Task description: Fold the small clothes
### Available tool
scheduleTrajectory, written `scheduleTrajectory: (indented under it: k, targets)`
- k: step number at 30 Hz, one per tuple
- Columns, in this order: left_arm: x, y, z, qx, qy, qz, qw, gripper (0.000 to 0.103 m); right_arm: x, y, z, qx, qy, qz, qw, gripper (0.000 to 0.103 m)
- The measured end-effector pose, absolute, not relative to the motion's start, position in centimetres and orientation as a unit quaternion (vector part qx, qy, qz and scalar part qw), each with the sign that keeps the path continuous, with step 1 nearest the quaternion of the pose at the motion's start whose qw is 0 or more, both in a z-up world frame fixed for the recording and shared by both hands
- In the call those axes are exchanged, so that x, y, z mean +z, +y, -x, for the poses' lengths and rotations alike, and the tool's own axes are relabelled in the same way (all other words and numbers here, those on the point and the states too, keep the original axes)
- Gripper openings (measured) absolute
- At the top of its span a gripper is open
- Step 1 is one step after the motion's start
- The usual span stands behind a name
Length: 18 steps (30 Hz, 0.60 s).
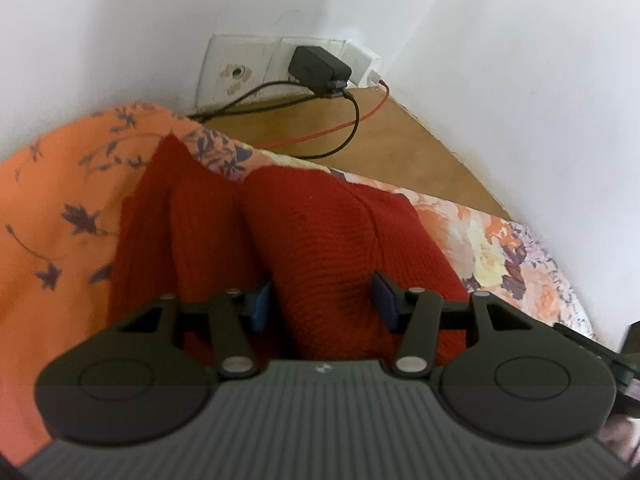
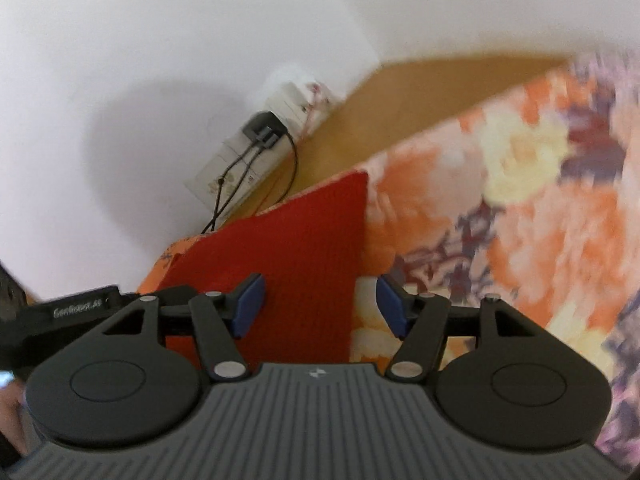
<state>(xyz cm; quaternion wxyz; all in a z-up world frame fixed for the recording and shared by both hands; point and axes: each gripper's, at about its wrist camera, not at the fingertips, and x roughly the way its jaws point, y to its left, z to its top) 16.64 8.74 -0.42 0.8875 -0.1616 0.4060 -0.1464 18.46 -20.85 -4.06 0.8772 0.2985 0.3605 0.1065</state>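
1. Left wrist view: the left gripper (image 1: 324,304) sits low over a red knitted garment (image 1: 328,240), blue pads spread wide, one on each side of a raised hump of the knit.
2. Nothing is pinched there. The pads (image 1: 385,300) stand apart, and whether they touch the cloth cannot be told.
3. The red garment lies rumpled on an orange floral bedsheet (image 1: 60,184); a deep crease runs up its middle and splits it into two ridges.
4. Beyond the garment, a bare wooden board (image 1: 400,136) runs to the corner of the white wall (image 1: 500,60).
5. On that wall, a switch panel (image 1: 248,64) carries a black charger (image 1: 318,66), with a black cable (image 1: 352,120) and a red cable (image 1: 340,130) looping over the wood.
6. Over to the right wrist view: the right gripper (image 2: 320,306) is also spread wide, gripping nothing.
7. Its left pad (image 2: 250,306) sits over the red knit, and its right pad hangs over the flowered sheet (image 2: 520,208), so the garment's straight edge (image 2: 360,264) runs between the jaws.
8. From this side the garment looks flat and smooth, one corner pointing towards the wooden board.
9. The sheet on the right is smeared with blur; its pattern is only roughly readable.
10. At the left edge of the right view, part of the other gripper's black body (image 2: 76,308) pokes in, just beside the garment.
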Motion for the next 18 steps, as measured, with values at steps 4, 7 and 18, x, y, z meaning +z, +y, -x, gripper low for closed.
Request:
scheduleTrajectory:
  k: [4, 7, 18]
  targets:
    - [-0.4, 9.4, -16.4, -0.152, 0.389, 0.166, 0.894, 0.019, -5.9, -21.0, -19.4, 0.136, 0.364, -0.364, 0.846, 0.071]
    - [0.3, 10.3, -16.0, -0.153, 0.379, 0.175, 0.896, 0.016, -5.8, -20.3, -19.6, 0.153, 0.363, -0.375, 0.84, 0.071]
    - [4.3, 15.9, -13.5, -0.123, 0.311, 0.17, 0.927, 0.016, 0.0, -14.2, -19.6, 0.23, 0.336, -0.282, 0.869, 0.071]
